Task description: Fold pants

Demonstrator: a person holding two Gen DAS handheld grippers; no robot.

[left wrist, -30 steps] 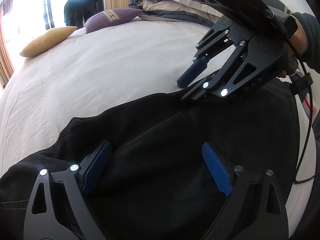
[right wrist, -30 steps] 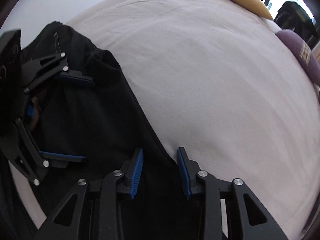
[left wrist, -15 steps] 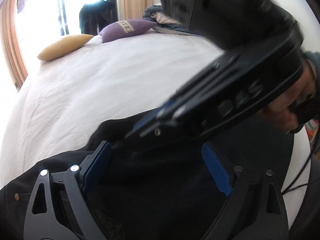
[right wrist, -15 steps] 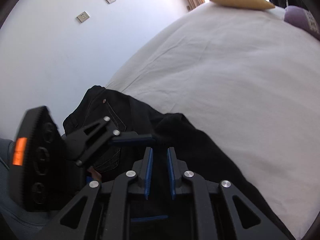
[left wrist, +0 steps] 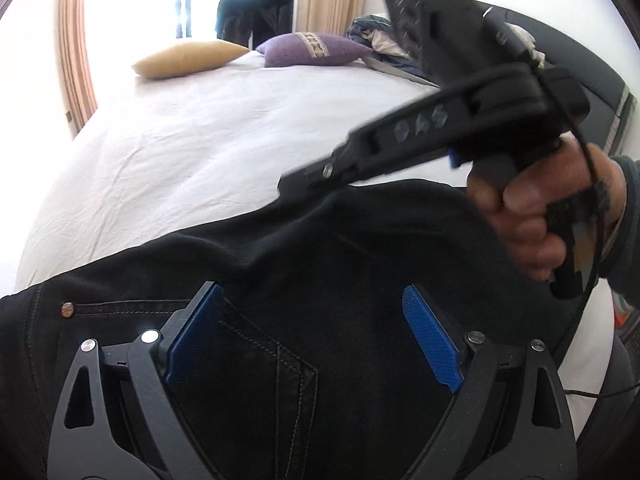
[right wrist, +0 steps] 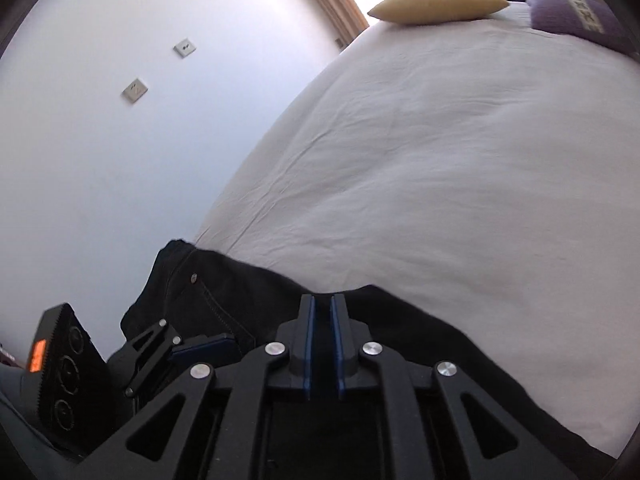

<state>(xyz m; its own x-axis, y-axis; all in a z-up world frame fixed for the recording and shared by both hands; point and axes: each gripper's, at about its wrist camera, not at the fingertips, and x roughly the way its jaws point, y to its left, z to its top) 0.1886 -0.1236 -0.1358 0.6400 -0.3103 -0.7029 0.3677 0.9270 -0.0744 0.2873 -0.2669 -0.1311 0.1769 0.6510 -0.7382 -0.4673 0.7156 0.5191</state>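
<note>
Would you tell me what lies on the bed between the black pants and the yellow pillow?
Only bare white sheet: in the right wrist view it runs unbroken from the black pants up to the yellow pillow.

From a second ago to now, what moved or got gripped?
The right tool narrowed from open onto the pants edge, apparently pinching it; its jaws are now easing open slightly. It rolled, showing more wall. The left tool stayed wide open over the pants; the pillows stayed put.

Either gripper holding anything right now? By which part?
Right gripper pinches the pants at their far edge, fabric between its jaws, which are opening. Left gripper is open over them, holding nothing.
</note>
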